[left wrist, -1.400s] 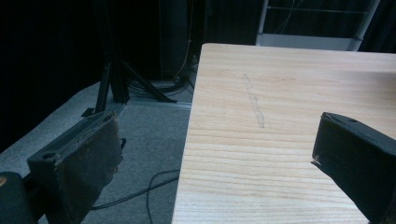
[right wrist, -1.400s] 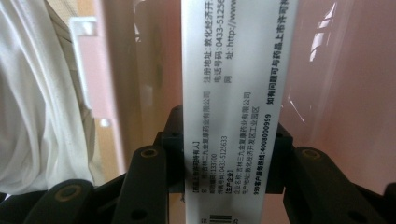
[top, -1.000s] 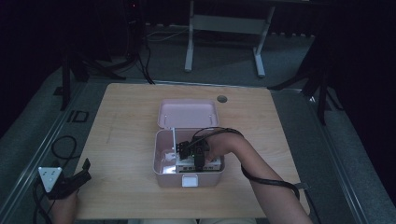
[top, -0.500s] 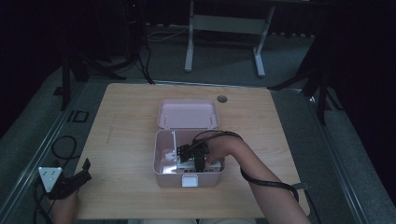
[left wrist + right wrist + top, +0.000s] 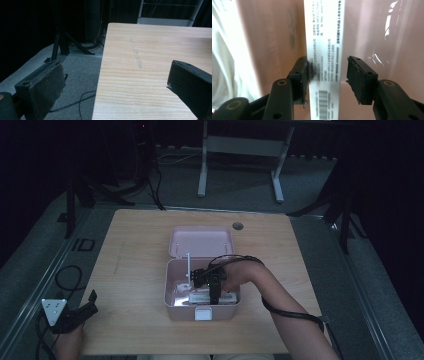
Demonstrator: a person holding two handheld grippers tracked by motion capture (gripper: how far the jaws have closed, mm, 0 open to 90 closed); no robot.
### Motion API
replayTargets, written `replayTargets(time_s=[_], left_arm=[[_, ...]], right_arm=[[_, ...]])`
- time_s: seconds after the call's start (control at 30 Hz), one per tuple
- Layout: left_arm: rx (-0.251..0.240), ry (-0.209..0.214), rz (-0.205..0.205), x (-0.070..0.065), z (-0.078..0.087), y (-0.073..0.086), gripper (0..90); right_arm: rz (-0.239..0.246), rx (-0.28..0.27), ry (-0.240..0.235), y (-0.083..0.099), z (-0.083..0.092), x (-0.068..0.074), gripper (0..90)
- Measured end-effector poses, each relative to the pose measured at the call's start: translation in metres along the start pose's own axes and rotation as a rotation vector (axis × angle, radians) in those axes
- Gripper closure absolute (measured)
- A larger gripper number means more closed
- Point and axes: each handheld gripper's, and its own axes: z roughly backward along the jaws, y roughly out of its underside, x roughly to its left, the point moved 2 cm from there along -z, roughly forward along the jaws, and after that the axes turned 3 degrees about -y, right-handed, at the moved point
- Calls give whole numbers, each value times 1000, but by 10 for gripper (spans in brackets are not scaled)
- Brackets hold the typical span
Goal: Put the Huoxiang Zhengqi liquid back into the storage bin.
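A pink box (image 5: pixel 172 287) stands open on the wooden table (image 5: pixel 130 250), its lid (image 5: pixel 200 242) lying flat behind it. My right gripper (image 5: pixel 212 295) reaches down into the box. In the right gripper view a white printed carton (image 5: pixel 324 37) with a barcode lies between the jaws of the right gripper (image 5: pixel 327 72). The jaws have just been opening: one pad is at the carton's edge and the other stands clear of it. My left gripper (image 5: pixel 92 302) rests at the table's near left corner, and in its own view the left gripper (image 5: pixel 116 67) is open with nothing between its jaws.
Something white and soft (image 5: pixel 224 62) lies in the box beside the carton. A thin white post (image 5: pixel 188 265) stands at the box's back edge. A round hole (image 5: pixel 238 226) is in the tabletop behind the lid. Cables and stand legs (image 5: pixel 145 185) lie on the floor around the table.
The right gripper has edged slightly toward the box's near wall. The left gripper has stayed where it was.
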Motion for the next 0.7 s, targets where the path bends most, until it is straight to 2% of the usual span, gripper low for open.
replayTargets(time_s=[0.27, 0.5, 0.63, 0.7], left_arm=[[1, 0, -2, 0, 0, 0, 16], [1, -1, -4, 0, 0, 0, 15], [1, -1, -2, 0, 0, 0, 16], [0, -1, -2, 0, 0, 0, 15]], right_arm=[[-15, -47, 39, 11, 26, 2, 478], [-34, -119, 69, 25, 50, 2, 425], [-52, -142, 86, 32, 57, 1, 378], [-64, -176, 91, 38, 62, -1, 315]])
